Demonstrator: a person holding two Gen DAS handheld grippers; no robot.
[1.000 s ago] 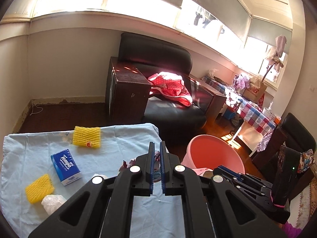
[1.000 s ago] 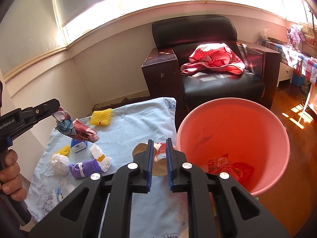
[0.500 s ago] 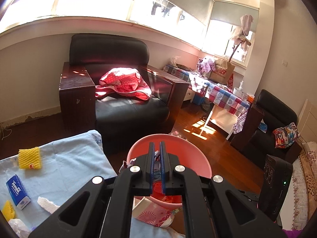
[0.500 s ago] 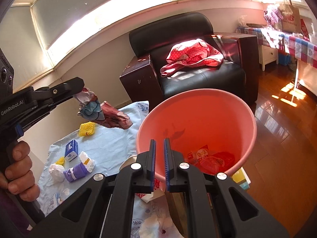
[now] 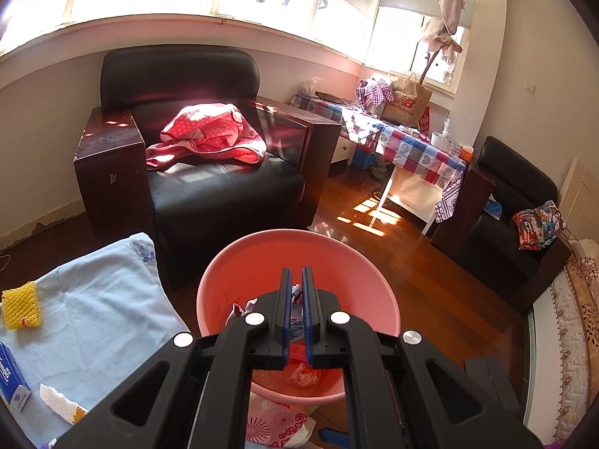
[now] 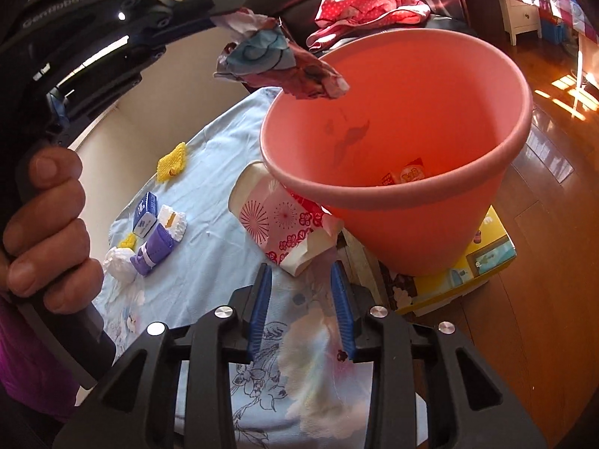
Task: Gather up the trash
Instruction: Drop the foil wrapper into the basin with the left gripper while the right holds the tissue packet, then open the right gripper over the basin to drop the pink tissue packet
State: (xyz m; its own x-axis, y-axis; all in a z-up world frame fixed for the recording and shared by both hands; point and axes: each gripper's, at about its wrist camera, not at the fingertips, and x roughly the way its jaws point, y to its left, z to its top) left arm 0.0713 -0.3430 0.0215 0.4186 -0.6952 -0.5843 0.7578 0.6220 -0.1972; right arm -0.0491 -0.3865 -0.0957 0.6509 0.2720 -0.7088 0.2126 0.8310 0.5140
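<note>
One crumpled wrapper (image 6: 279, 63) hangs over the rim of the pink bucket (image 6: 393, 187), clamped in the left gripper (image 6: 224, 11). At the table's edge beside the bucket, the right gripper (image 6: 301, 308) stands with fingers apart before a flattened paper cup (image 6: 277, 224).

My fingers (image 5: 280, 310) hide most of the crumpled wrapper (image 5: 296, 301); the tissue pack (image 5: 13, 378) is cut off at the edge.
</note>
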